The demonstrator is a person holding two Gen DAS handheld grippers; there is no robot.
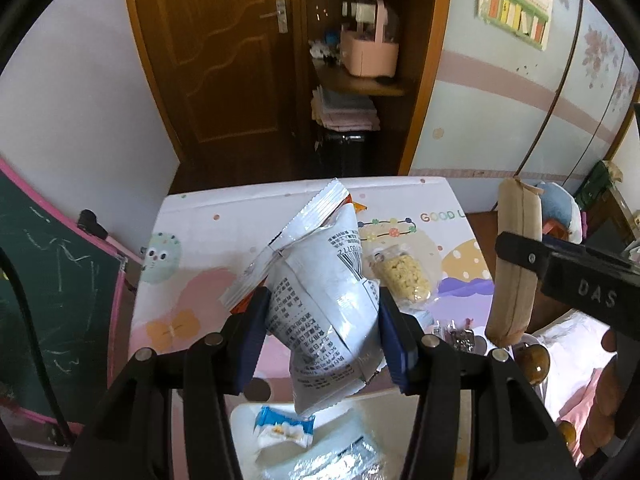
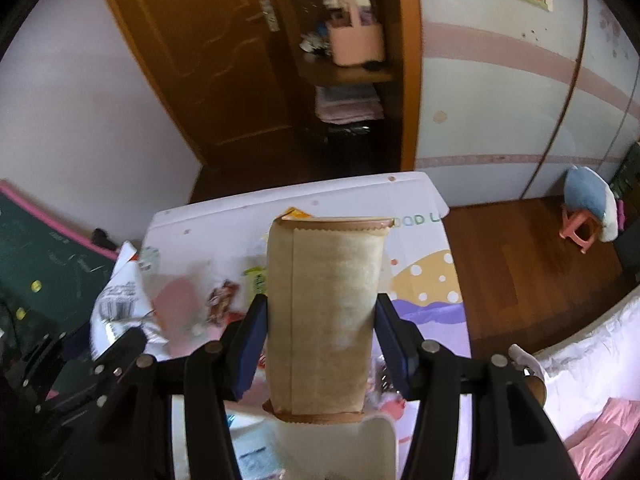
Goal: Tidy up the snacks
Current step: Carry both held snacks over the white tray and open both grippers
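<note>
My left gripper (image 1: pixel 322 320) is shut on a white snack bag (image 1: pixel 320 300) with printed black text, held tilted above a white tray (image 1: pixel 248 420). The tray holds a blue-and-white candy (image 1: pixel 282 430) and a silver packet (image 1: pixel 336 462). My right gripper (image 2: pixel 320 328) is shut on a tan brown-edged snack packet (image 2: pixel 326 316), held upright above the table; the packet also shows in the left wrist view (image 1: pixel 516 264). A clear pack of yellow puffed rice (image 1: pixel 402 274) lies on the table beyond the white bag.
The table has a pastel cartoon cover (image 1: pixel 192 280). Small wrapped sweets (image 1: pixel 456 332) lie near its right edge. A green chalkboard (image 1: pixel 52 280) stands to the left. A wooden door (image 1: pixel 224 48) and shelves are behind. A pink stool (image 2: pixel 580 228) stands on the wooden floor.
</note>
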